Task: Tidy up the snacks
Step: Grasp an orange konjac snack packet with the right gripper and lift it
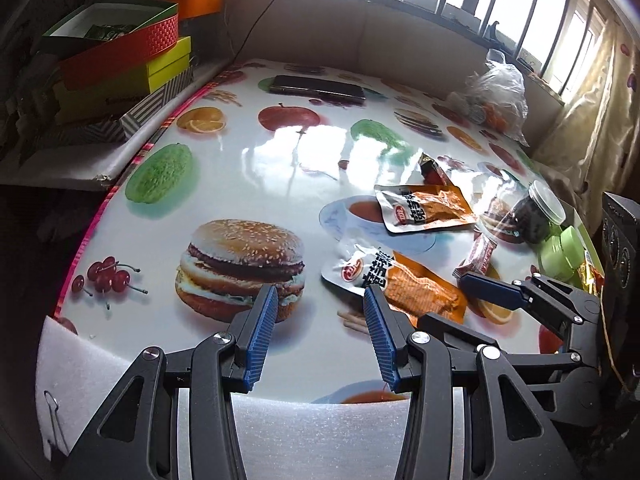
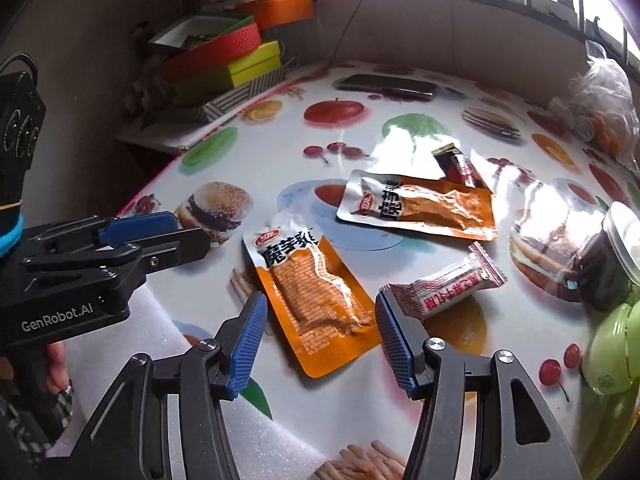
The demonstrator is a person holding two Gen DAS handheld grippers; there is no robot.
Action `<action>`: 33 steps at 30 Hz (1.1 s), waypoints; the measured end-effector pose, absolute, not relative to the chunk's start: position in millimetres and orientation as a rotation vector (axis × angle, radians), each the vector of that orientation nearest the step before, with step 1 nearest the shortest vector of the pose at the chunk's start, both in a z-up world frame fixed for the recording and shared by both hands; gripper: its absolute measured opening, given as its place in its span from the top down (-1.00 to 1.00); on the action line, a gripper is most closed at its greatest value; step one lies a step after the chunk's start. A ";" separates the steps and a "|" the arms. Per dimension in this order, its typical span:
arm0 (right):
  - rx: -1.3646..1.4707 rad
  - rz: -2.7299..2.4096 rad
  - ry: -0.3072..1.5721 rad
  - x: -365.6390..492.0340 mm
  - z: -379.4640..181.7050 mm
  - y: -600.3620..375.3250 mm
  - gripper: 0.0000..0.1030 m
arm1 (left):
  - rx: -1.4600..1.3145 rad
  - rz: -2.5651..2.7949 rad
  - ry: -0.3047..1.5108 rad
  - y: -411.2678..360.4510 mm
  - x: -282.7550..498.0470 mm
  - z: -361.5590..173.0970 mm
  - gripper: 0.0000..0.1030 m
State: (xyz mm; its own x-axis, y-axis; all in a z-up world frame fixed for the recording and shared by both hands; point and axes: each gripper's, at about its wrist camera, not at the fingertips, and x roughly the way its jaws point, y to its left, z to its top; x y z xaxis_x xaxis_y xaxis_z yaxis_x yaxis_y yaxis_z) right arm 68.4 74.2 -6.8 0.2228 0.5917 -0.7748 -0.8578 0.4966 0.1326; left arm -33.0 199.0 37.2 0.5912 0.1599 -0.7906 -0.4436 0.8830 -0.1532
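Note:
Two orange-and-silver snack pouches lie on the fruit-print table (image 1: pixel 248 168). My right gripper (image 2: pixel 320 296) is open and hangs over the nearer pouch (image 2: pixel 316 304), its blue pads on either side of it without touching. The farther pouch (image 2: pixel 420 208) lies beyond. A white-and-red wrapped bar (image 2: pixel 444 284) sits just past the right fingertip, and a small dark red packet (image 2: pixel 460 168) lies farther back. My left gripper (image 1: pixel 320 290) is open and empty above the printed burger, left of the nearer pouch (image 1: pixel 400 284).
A jar of dark contents (image 2: pixel 600 264) and a green container (image 2: pixel 612 352) stand at the right edge. A plastic bag (image 2: pixel 600 112) and a phone (image 2: pixel 386 86) lie at the back. Stacked boxes (image 1: pixel 120 52) sit off the table's left. White foam (image 1: pixel 300 420) covers the near edge.

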 end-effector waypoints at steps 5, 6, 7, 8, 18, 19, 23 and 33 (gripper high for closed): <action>-0.480 1.043 0.841 64.1 -14.7 92.5 -0.12 | -0.366 0.361 0.880 203.8 -33.0 32.6 0.10; -0.500 1.039 0.834 64.8 -15.5 94.7 -0.12 | -0.370 0.360 0.881 204.6 -33.0 31.8 0.10; -0.516 1.037 0.831 65.6 -16.1 97.5 -0.14 | -0.373 0.359 0.881 205.4 -32.7 31.3 0.10; -0.528 1.042 0.830 66.7 -16.6 99.7 -0.15 | -0.374 0.359 0.881 205.9 -32.4 31.0 0.10; -0.572 1.077 0.835 74.1 -19.3 115.4 -0.31 | -0.388 0.358 0.882 212.7 -29.6 27.5 0.10; -0.569 1.077 0.840 75.3 -19.2 115.8 -0.31 | -0.390 0.359 0.884 213.3 -29.4 26.9 0.10; -0.559 1.066 0.839 74.7 -19.6 115.6 -0.30 | -0.395 0.364 0.885 215.4 -29.4 26.5 0.10; -0.496 1.010 0.833 76.5 -16.2 105.8 0.05 | -0.392 0.367 0.883 215.4 -29.6 28.0 0.10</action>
State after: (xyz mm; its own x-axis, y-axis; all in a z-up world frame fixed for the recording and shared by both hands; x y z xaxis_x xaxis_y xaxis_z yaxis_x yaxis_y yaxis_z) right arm 76.5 105.8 -16.2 0.2741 0.5358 -0.7987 -0.8858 0.4640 0.0073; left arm -29.6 215.4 28.0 0.5817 0.1468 -0.8000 -0.4635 0.8681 -0.1777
